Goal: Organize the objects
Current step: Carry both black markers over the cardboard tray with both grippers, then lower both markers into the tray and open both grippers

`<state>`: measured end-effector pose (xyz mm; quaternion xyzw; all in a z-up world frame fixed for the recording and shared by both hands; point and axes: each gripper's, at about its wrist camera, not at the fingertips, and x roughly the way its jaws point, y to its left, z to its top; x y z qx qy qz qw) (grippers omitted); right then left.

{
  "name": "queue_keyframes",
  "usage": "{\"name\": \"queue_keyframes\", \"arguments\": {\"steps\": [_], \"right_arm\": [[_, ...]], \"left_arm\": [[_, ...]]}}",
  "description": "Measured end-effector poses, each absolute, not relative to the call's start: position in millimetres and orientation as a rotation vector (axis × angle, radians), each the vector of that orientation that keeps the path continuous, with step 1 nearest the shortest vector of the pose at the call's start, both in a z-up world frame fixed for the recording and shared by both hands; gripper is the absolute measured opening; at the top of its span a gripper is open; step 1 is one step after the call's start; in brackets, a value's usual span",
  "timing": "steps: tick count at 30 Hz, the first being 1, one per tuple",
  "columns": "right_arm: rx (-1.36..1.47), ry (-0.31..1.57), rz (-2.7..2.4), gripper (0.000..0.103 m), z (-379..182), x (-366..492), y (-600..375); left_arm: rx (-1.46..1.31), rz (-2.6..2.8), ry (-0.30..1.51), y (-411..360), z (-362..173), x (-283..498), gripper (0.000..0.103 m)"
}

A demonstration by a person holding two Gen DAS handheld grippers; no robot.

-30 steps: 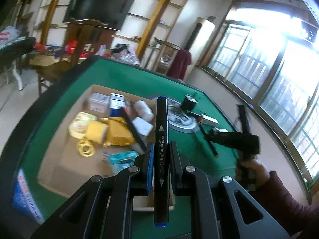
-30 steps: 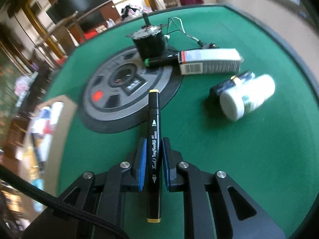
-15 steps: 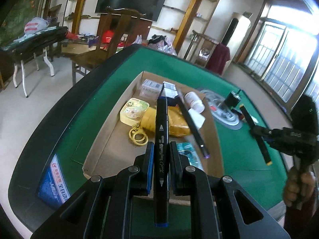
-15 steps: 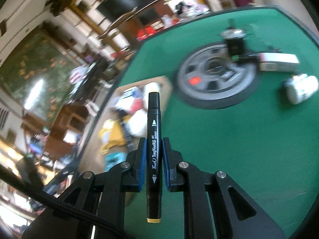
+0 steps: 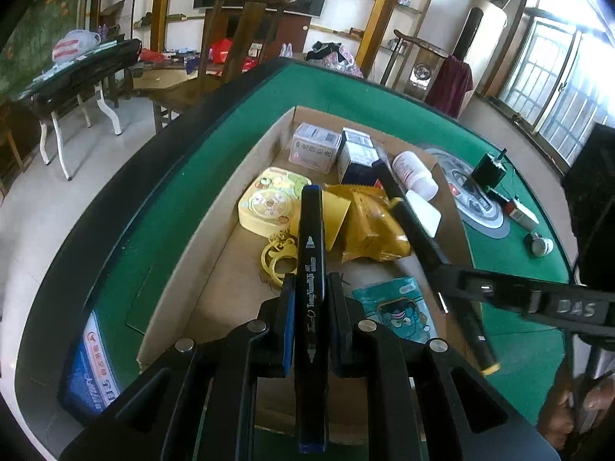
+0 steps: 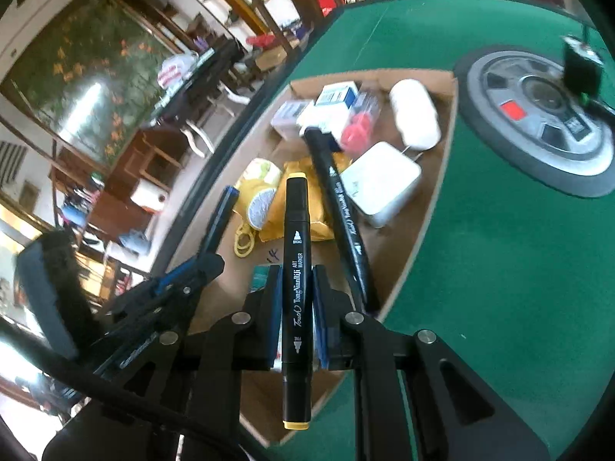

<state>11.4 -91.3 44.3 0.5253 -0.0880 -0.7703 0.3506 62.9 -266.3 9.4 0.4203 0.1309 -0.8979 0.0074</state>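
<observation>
Left claw clamped mid-barrel on a blue-capped marker, held over the cardboard tray on the green worktop. Right claw clamped likewise on a yellow-capped marker, also above the tray. Markers look light, stiff, smooth plastic, likely to roll once released. Mid-barrel hold seems best; lay them flat beside the third marker.

Green table felt; black marker (yellow caps); brown cardboard tray.
</observation>
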Motion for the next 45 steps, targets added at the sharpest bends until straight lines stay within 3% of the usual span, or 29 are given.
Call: {"name": "queue_keyframes", "arguments": {"steps": [15, 18, 20, 22, 25, 28, 36, 45], "right_arm": [[1.373, -0.062, -2.139, 0.013, 35.8, -5.5, -98.1], [1.38, -0.045, -2.132, 0.013, 35.4, -2.2, -97.4], [1.392, -0.051, -2.101, 0.013, 33.4, 1.3, -98.0], [1.395, -0.041, -2.092, 0.013, 31.7, 4.0, -103.1], [1.396, -0.028, -2.074, 0.013, 31.4, 8.0, -109.3], [1.405, -0.019, -2.047, 0.013, 29.8, 14.2, -112.8], [1.304, 0.154, -2.134, 0.016, 43.4, 40.9, -117.7], [1.144, 0.288, -2.239, 0.031, 66.2, 69.8, -104.6]], "left_arm": [[1.38, -2.741, 0.454, -270.7, -4.5, 57.9, 0.015], [1.345, -2.758, 0.501, -273.3, 3.1, 65.5, 0.026], [1.298, -2.766, 0.518, -275.4, 12.3, 71.8, 0.044], [1.238, -2.774, 0.537, -278.2, 23.0, 79.5, 0.053], [1.178, -2.782, 0.571, -284.0, 35.3, 86.9, 0.055], [1.131, -2.775, 0.607, -290.3, 43.4, 91.2, 0.064], [1.012, -2.723, 0.609, -300.9, 56.7, 104.1, 0.065], [0.983, -2.715, 0.574, -285.4, 66.6, 108.9, 0.065]]}}
